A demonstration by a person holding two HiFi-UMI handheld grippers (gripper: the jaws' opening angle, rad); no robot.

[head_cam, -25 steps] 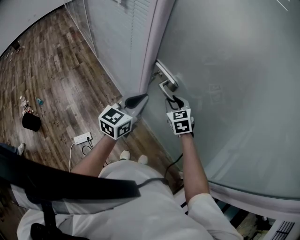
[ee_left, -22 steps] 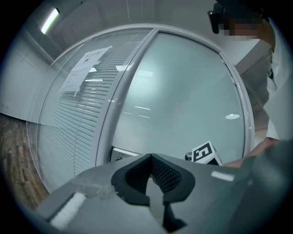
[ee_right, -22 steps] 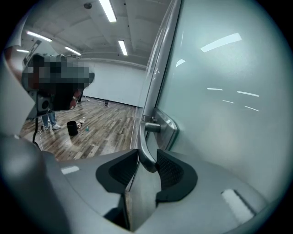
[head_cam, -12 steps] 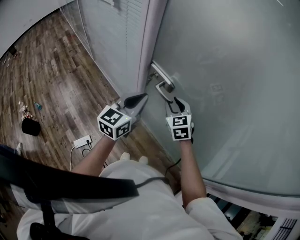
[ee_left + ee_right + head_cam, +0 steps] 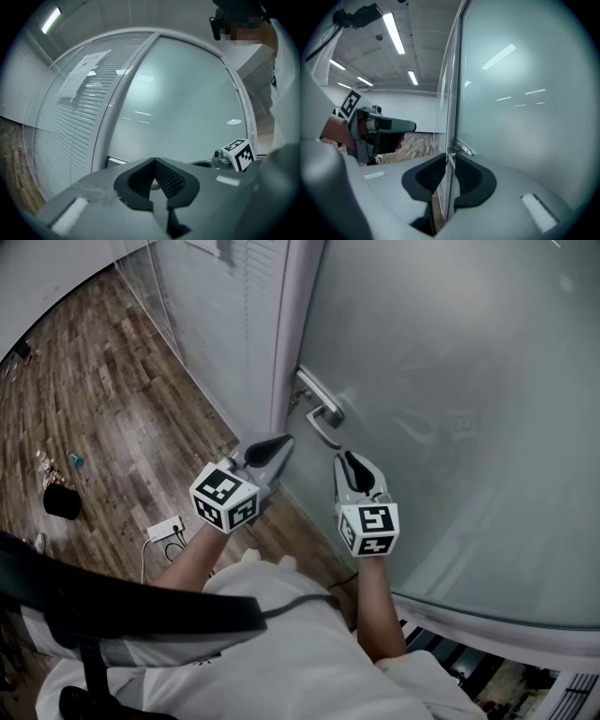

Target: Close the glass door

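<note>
Right tool (image 5: 350,459) closing empty, hanging near lever handle (image 5: 323,417) of glass door (image 5: 459,399); left tool (image 5: 279,442) sitting shut; posted sheet (image 5: 83,71) illegible.

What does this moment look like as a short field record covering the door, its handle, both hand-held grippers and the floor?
Glass door: frosted, its edge at the white frame post; whether it is latched cannot be told
Door handle: metal lever, nothing on it
Left hand-held gripper: jaws together, empty, beside the post
Right hand-held gripper: jaws closing, nothing between them, short of the handle
Floor: wood planks, power strip lying on it
</note>
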